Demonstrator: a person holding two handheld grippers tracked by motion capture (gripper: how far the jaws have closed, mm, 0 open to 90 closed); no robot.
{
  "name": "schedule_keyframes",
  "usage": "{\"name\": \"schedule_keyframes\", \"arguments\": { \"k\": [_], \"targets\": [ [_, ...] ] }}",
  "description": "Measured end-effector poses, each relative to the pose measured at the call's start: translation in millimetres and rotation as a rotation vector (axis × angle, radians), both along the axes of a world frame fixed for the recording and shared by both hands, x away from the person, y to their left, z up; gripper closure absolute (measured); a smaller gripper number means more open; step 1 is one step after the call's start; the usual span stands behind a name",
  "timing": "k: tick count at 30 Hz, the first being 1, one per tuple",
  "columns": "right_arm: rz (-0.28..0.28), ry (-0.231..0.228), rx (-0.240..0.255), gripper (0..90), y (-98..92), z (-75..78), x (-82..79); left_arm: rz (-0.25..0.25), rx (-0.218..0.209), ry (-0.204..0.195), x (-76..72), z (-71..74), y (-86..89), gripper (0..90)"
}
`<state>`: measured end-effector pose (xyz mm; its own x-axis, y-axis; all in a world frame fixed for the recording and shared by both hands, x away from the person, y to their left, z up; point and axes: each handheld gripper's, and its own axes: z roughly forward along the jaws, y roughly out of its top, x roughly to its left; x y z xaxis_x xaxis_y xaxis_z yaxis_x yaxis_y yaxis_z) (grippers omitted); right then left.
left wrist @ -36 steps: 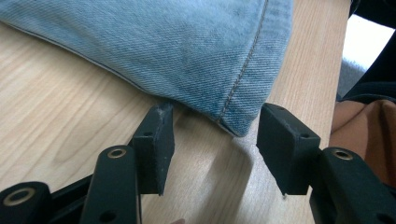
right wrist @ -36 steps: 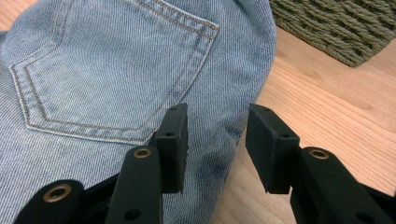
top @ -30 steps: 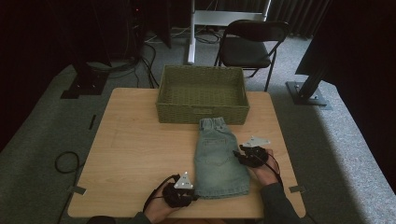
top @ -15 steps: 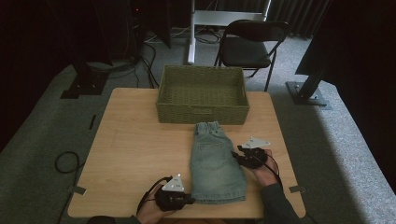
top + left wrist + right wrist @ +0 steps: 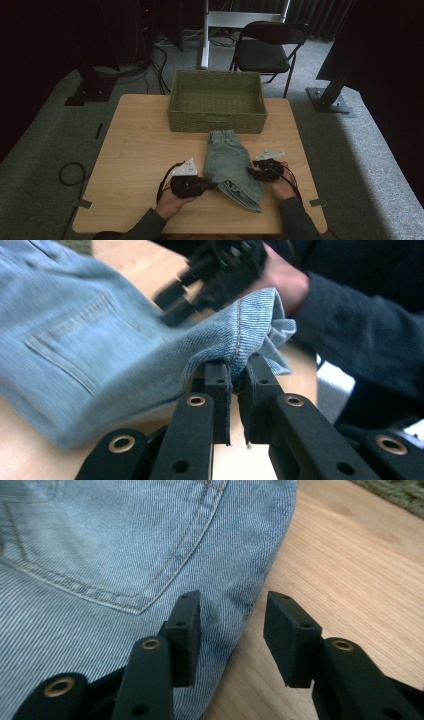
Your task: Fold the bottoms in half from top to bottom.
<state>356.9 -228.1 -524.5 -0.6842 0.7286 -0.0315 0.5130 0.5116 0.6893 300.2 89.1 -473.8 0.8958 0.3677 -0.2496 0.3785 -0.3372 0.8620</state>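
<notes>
Two grippers work a pair of denim shorts (image 5: 231, 165) lying on the table (image 5: 135, 150) before the basket (image 5: 216, 102). Left gripper (image 5: 235, 377) is clamped on a hem fold, lifting it: folding appears under way. Right gripper (image 5: 231, 630) stands parted at the shorts' edge, gripping nothing; its jaws have just widened. Next, carry the hem across. The left gripper view shows the pinch; the high view shows the layout.

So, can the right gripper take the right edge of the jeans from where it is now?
Probably yes: the right gripper stands open over the edge of the jeans, with nothing between.
</notes>
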Motion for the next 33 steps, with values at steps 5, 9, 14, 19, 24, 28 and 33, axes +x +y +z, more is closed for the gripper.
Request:
{"name": "schedule_keyframes", "arguments": {
  "k": [5, 9, 14, 19, 24, 28, 33],
  "targets": [
    [-0.009, -0.032, 0.025, 53.1, -3.4, 7.3, -5.4, 0.072, -0.024, -0.001, 28.1, 5.1, 2.9, 84.1],
    [-0.022, -0.06, 0.031, 52.6, -6.4, 12.9, -12.4, 0.12, -0.01, -0.012, 45.9, 6.2, 5.3, 84.1],
    [-0.024, -0.083, 0.054, 51.7, -14.3, 18.6, -24.5, 0.178, 0.009, -0.01, 68.2, 7.6, 9.5, 84.1],
    [0.017, -0.094, 0.064, 48.8, -15.8, 19.4, -39.0, 0.229, 0.032, -0.007, 87.2, 6.6, 11.3, 84.1],
    [0.123, -0.091, 0.091, 46.4, -5.4, 20.9, -51.4, 0.26, 0.042, 0.014, 101.7, 2.9, 10.7, 84.0],
    [0.201, -0.09, 0.11, 39.5, 5.6, 22.0, -55.7, 0.275, 0.051, 0.023, 107.6, -0.1, 10.1, 84.0],
    [0.287, -0.088, 0.114, 26.4, 17.9, 20.4, -58.2, 0.285, 0.053, 0.03, 111.1, -2.3, 12.0, 84.0]
  ]
}}
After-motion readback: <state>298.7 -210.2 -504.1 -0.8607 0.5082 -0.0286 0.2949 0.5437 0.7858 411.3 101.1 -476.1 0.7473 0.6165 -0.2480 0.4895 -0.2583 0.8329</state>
